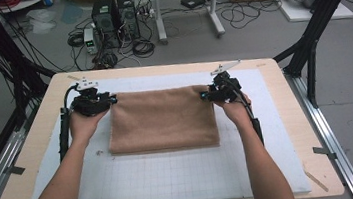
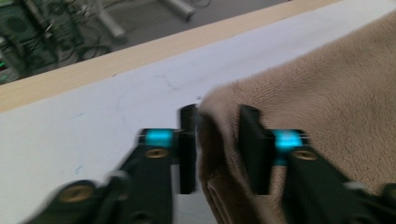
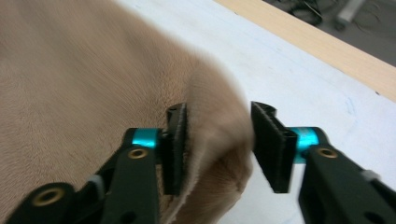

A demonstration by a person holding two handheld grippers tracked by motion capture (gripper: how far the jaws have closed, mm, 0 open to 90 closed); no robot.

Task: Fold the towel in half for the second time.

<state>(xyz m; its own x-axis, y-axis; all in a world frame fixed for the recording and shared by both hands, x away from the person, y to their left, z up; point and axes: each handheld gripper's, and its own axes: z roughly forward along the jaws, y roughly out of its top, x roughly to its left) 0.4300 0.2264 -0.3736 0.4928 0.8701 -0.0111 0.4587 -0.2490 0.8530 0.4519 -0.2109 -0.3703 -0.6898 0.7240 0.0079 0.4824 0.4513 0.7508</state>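
Tan fleece towel (image 1: pixel 162 118), folded on white gridded surface (image 1: pixel 173 175): left gripper (image 2: pixel 218 149) and right gripper (image 3: pixel 218 147) fingers spread around far corners; pinch both layers evenly before lifting.

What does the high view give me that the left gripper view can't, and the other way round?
The high view alone shows the whole folded brown towel lying flat on the white mat, with the left gripper and the right gripper at its two far corners. The left gripper view alone shows the jaws standing apart with the towel's bunched corner between them, not yet pinched. Both show the towel, the mat and the table's wooden edge.
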